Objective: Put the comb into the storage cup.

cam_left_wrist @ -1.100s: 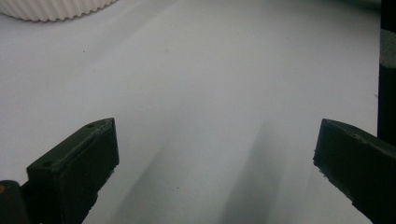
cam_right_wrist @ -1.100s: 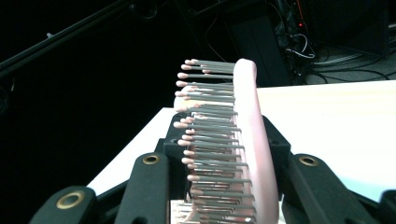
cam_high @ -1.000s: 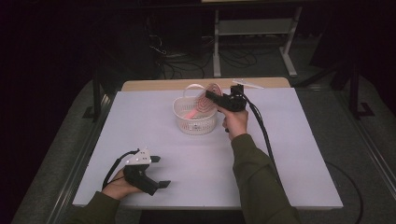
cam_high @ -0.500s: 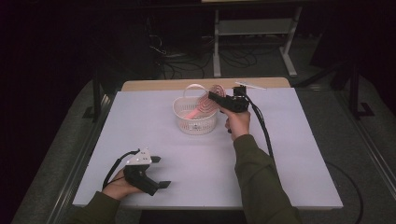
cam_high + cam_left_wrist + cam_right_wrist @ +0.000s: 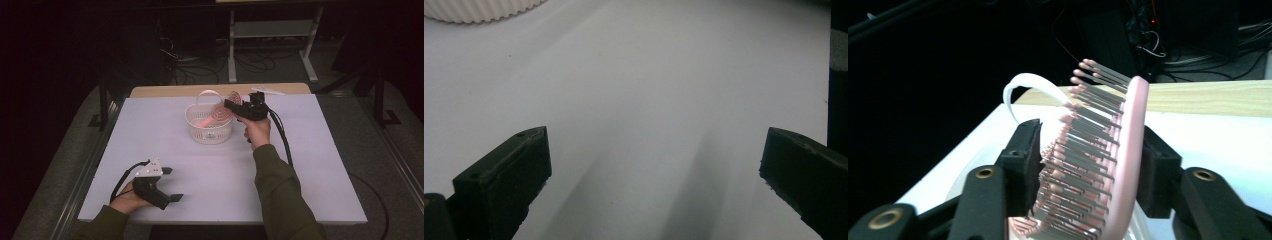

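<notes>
Jaws: left gripper [image 5: 167, 184] open, empty, low over near table [image 5: 300, 190] | right gripper [image 5: 1083, 165] clamped across pink brush [image 5: 1108, 165], held above white basket [image 5: 209, 125] at table's middle-far part | risk: bristles give under one jaw, so brush may twist or slip, catching the basket handle [image 5: 1030, 85].

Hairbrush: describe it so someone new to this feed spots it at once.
Start at the white ribbed plastic basket with a looped handle near the table's far edge. Above its right rim, the right tool grips a pink plastic hairbrush. Its pale pink curved back and rows of pink-tipped bristles are the only colour there.
</notes>
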`<state>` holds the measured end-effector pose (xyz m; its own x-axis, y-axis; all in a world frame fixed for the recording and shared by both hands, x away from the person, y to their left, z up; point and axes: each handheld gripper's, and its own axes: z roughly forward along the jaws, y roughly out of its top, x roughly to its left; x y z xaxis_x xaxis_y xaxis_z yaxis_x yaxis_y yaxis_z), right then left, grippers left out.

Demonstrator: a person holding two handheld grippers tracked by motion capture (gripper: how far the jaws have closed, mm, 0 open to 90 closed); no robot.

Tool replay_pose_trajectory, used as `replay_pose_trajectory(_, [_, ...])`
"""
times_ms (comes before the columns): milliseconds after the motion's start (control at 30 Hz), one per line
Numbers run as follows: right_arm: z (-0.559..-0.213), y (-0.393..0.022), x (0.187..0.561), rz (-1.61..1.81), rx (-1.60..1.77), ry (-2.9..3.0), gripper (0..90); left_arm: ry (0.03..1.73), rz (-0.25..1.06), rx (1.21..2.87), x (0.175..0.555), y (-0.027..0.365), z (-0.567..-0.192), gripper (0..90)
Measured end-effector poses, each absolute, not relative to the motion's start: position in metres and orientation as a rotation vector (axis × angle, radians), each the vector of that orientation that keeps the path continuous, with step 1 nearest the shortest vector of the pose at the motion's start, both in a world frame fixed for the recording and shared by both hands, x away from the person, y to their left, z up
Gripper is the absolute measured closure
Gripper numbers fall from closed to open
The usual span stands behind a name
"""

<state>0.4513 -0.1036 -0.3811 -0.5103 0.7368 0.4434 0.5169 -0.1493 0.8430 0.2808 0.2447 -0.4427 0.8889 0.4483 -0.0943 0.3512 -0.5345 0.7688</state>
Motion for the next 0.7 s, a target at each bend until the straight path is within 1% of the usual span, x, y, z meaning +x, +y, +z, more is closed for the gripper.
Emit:
replay_pose_trajectory(200, [-0.379, -0.1047, 0.4491, 1.646, 1.386, 1.943, 43.7, 0.573, 0.142, 2.185, 0.2807, 0.2439, -0.4429, 0.0])
replay_pose_trajectory(333, [-0.3774, -0.1065, 0.4477, 1.607, 1.358, 1.958, 39.0, 0.575, 0.143, 2.185, 0.2809, 0.2437, -0.443, 0.0])
replay_pose_trajectory(600, [-0.3744, -0.1102, 0.4464, 1.554, 1.329, 1.987, 22.1, 0.587, 0.148, 2.181, 0.2815, 0.2437, -0.4425, 0.0])
replay_pose_trajectory(700, [-0.3728, -0.1108, 0.4452, 1.514, 1.31, 2.006, 12.8, 0.59, 0.147, 2.177, 0.2821, 0.2432, -0.4421, 0.0])
